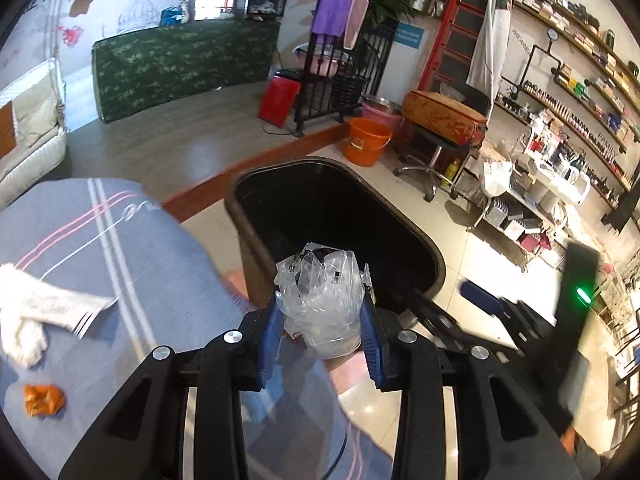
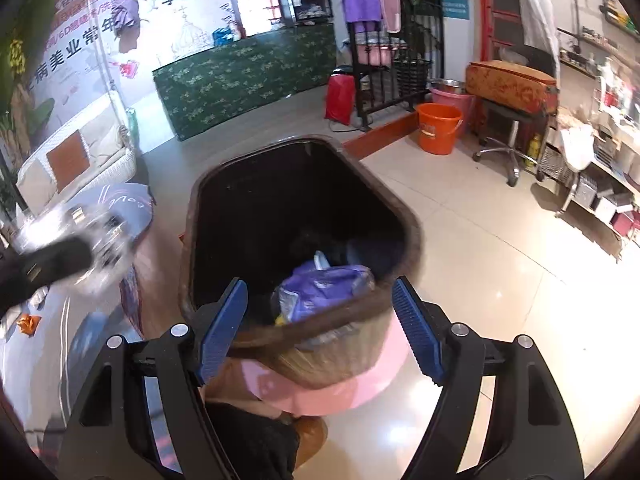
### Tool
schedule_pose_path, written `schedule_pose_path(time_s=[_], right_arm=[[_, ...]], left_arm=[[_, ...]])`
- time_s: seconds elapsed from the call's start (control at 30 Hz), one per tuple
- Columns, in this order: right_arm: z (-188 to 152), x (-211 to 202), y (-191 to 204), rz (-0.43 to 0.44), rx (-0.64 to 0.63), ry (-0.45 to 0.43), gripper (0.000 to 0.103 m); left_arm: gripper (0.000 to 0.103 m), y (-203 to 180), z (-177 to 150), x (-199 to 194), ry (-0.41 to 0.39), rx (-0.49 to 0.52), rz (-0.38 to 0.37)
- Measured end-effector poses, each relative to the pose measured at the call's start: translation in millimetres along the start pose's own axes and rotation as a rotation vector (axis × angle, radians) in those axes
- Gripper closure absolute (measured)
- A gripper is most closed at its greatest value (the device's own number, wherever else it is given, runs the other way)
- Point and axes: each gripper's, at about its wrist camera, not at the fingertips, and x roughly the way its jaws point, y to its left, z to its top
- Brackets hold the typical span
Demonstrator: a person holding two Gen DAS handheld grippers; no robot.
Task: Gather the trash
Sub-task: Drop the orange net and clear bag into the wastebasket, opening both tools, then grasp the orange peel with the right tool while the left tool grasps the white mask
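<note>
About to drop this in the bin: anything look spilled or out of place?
Nothing spilled. An orange scrap and a white wrapper lie uncollected on the cloth; the left gripper holds crumpled plastic at the bin.

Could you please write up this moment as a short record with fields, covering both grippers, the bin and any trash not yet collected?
left gripper: shut on crumpled clear plastic, at the near rim of the bin
right gripper: open, nothing between its jaws, over the bin's near rim
bin: dark, open-topped, on the tiled floor
in the bin: purple bag
trash left on the striped cloth: white wrapper, orange scrap
</note>
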Motion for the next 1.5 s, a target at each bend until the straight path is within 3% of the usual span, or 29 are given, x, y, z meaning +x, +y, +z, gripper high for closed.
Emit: schedule_pose_path(time_s=[0.53,0.6,0.7,0.77,1.1,1.5], right_arm=[[-5.8,-17.9,-23.1,-0.013,0.01,-0.001,0.028],[-6.5,-17.3,-22.8,-0.011,0.012,0.002,0.028],[-6.6,-18.1,-23.4,0.0,0.014,0.004,0.028],[-7.0,-17.2,-23.4,0.001,0.011,0.008,0.028],[-12.0,-17.5,-21.2,0.009,0.018,0.028,0.028],[-13.0,-20.9,19.2,0.063,-0.04,0.044,0.027]], left_arm=[[0.063,-29.3,25.9,62.5,0.101,0.039,-0.001],[0.057,-31.4,28.4,65.8,0.107,0.051,-0.002],[0.029,-34.0,30.8,66.6,0.09,0.069,0.029],[0.02,-33.2,32.0,66.2,0.081,0.065,0.032],[0.01,-18.1,24.0,35.6,0.034,0.03,0.055],[0.006,26.9,-7.9,-29.5,-0.032,-0.058,0.161]])
